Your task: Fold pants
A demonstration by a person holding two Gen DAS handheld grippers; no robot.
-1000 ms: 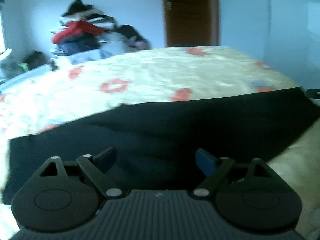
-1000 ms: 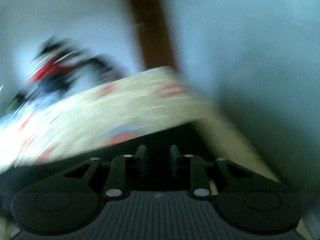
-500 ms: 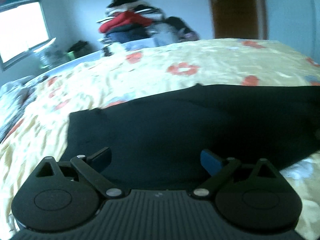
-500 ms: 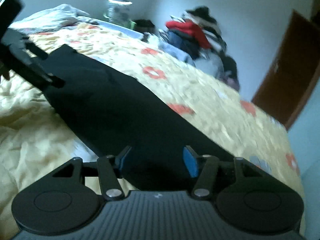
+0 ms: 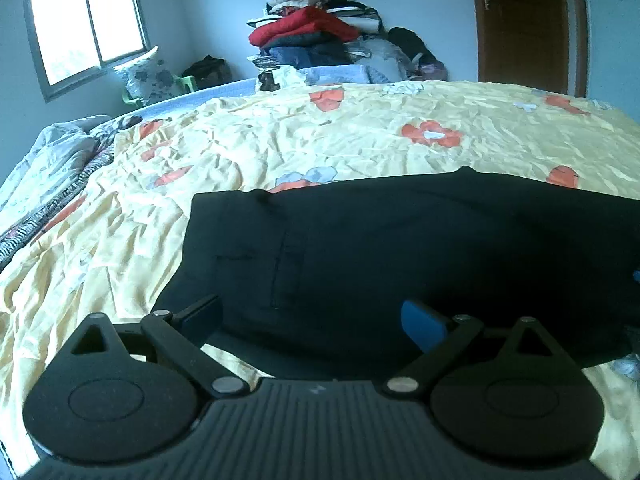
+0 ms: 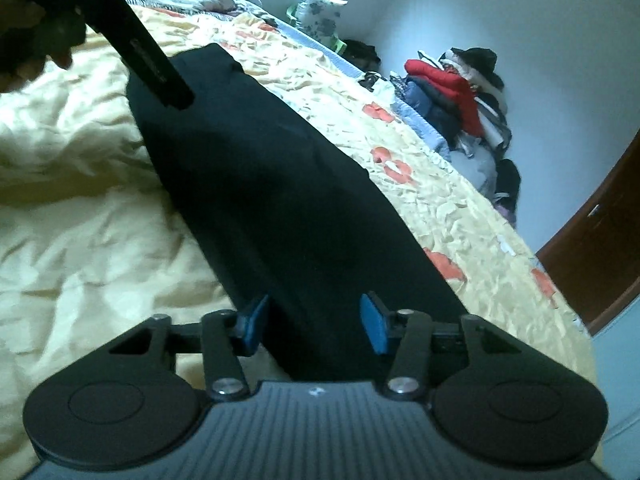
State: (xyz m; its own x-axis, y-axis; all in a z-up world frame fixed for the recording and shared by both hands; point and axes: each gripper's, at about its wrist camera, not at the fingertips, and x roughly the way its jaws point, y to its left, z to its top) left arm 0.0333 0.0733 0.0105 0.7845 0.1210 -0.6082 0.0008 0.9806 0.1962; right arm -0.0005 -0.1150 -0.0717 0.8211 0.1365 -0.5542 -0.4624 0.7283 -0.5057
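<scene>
Black pants (image 5: 400, 248) lie flat on the yellow flowered bedsheet (image 5: 280, 140), folded lengthwise into one long strip. In the left wrist view the waist end with a pocket seam is in front of me. My left gripper (image 5: 312, 316) is open and empty, its fingers just above the near edge of the waist end. In the right wrist view the pants (image 6: 256, 184) run away from me toward the far left. My right gripper (image 6: 314, 320) is open and empty over the leg end. The left gripper's body (image 6: 132, 36) shows at the far end.
A pile of clothes (image 5: 316, 36) stands against the far wall beyond the bed. A brown door (image 5: 524, 24) is at the right, a window (image 5: 84, 28) at the left. A rumpled blanket (image 5: 48, 160) lies at the bed's left edge.
Both grippers have swung left along the pants. The left view now faces the waist end; the right view now looks down the strip. The right jaws opened wider. The pants have not moved.
</scene>
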